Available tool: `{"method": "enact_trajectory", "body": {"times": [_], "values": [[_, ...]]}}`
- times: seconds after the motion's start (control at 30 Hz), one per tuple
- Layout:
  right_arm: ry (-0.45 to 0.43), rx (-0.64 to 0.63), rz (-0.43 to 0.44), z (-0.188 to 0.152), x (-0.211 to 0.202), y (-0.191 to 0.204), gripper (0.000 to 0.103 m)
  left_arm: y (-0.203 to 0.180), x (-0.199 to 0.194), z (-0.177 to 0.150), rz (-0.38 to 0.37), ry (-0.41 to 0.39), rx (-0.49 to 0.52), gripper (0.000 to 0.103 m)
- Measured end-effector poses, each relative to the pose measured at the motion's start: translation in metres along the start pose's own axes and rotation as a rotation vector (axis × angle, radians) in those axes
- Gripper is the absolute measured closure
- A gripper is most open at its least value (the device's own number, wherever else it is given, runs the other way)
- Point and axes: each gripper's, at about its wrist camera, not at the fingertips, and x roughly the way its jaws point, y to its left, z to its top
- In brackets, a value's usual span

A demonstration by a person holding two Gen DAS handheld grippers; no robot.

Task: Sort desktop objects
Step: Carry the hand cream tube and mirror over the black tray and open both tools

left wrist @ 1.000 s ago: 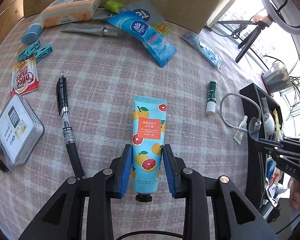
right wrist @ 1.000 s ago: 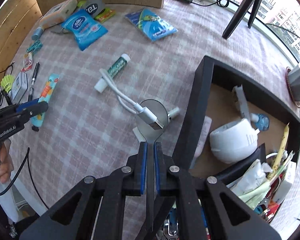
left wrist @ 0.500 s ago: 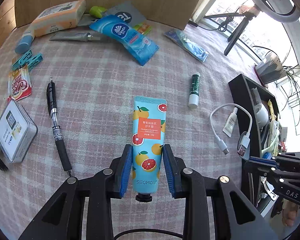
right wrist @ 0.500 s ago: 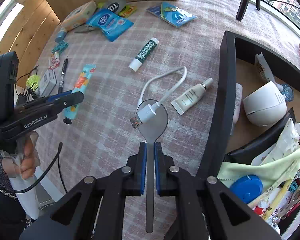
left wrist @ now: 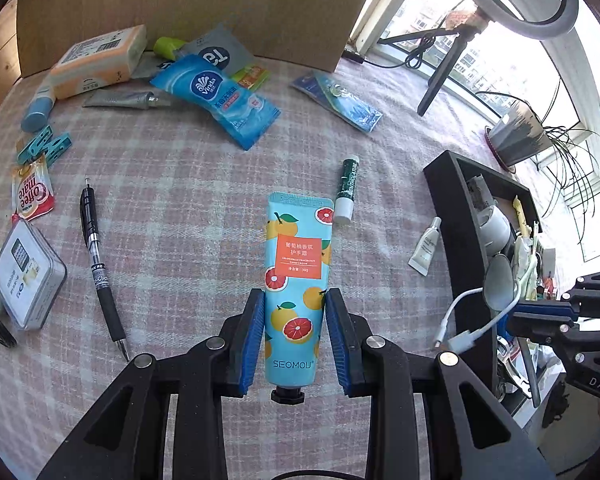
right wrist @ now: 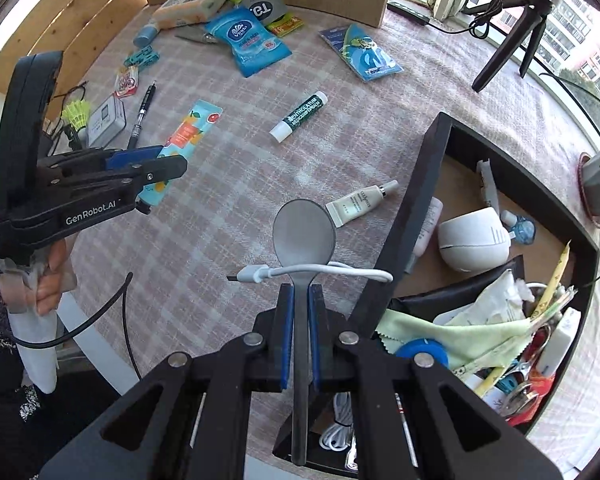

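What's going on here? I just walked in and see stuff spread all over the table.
A person is sorting desk clutter with a handheld claw in each hand. The left claw is clamped on a hand cream tube printed with citrus fruit. The right claw is shut on a grey spoon, with a white USB cable draped over its neck. A black organizer box on the right already holds many items. A pen, lip balm and tissue pack lie unsorted on the checked cloth.

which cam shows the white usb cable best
The right wrist view: the white usb cable lies draped across the spoon, plug and cord clear. The left wrist view shows it small at the edge, hanging near the right gripper.
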Motion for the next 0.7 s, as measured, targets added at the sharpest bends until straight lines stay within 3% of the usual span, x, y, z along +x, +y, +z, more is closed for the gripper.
{"method": "enact_trajectory", "body": {"times": [0.17, 0.27, 0.5, 0.57, 0.7], "values": [[-0.006, -0.119, -0.022, 0.036, 0.008, 0.046, 0.095, 0.007, -0.006, -0.002, -0.007, -0.016, -0.018, 0.074], [-0.007, -0.124, -0.006, 0.044, 0.023, 0.055, 0.095, 0.018, -0.011, -0.005, -0.004, -0.024, -0.041, 0.074], [0.212, -0.029, 0.022, -0.001, 0.091, 0.029, 0.095, 0.031, -0.008, -0.007, 0.004, -0.019, -0.063, 0.074], [0.21, -0.001, 0.043, -0.013, 0.091, 0.02, 0.095, 0.025, -0.007, -0.007, -0.003, -0.019, -0.05, 0.074], [0.116, 0.075, 0.072, -0.023, 0.067, -0.001, 0.095, 0.006, -0.007, -0.005, -0.011, -0.016, -0.005, 0.074]]}}
